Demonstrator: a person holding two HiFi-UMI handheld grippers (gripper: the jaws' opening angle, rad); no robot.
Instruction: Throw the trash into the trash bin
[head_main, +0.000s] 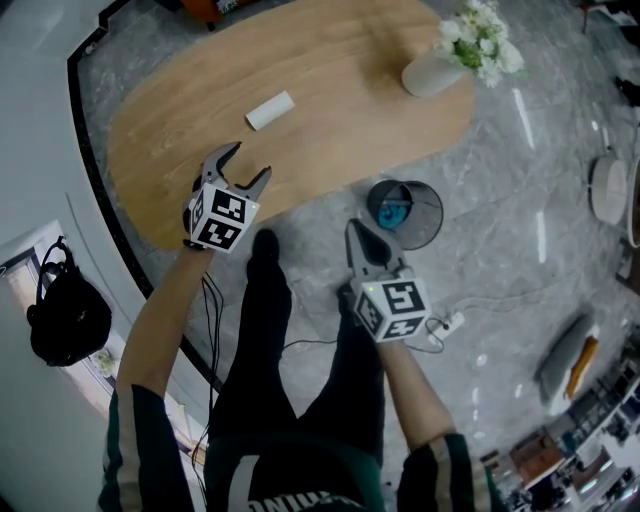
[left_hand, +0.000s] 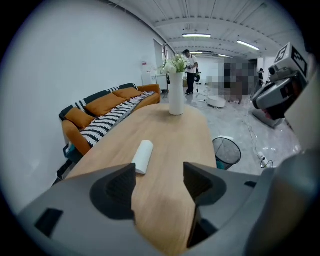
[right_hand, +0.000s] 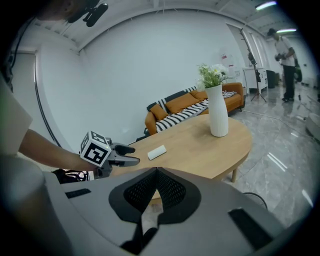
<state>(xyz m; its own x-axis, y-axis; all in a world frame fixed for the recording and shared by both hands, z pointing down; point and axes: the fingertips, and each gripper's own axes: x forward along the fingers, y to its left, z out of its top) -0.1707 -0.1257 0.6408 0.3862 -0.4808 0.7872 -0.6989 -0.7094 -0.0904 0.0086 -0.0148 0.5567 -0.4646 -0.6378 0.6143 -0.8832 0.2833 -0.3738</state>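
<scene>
A white rolled piece of trash (head_main: 269, 110) lies on the oval wooden table (head_main: 350, 120), a little beyond my left gripper (head_main: 250, 162). That gripper hovers over the table's near edge, open, with nothing between its jaws. In the left gripper view the trash (left_hand: 143, 156) sits just past the left jaw. The black mesh trash bin (head_main: 405, 213) stands on the floor beside the table, with something blue inside. My right gripper (head_main: 355, 228) is above the floor next to the bin, shut and empty. Its own view shows the jaws meeting (right_hand: 156, 172), with the trash (right_hand: 156, 152) beyond.
A white vase of flowers (head_main: 435, 72) stands at the table's far end. An orange sofa (left_hand: 105, 112) lines the wall behind the table. A black backpack (head_main: 68, 318) sits at the left, and a power strip with cable (head_main: 450, 323) lies on the floor near my right gripper.
</scene>
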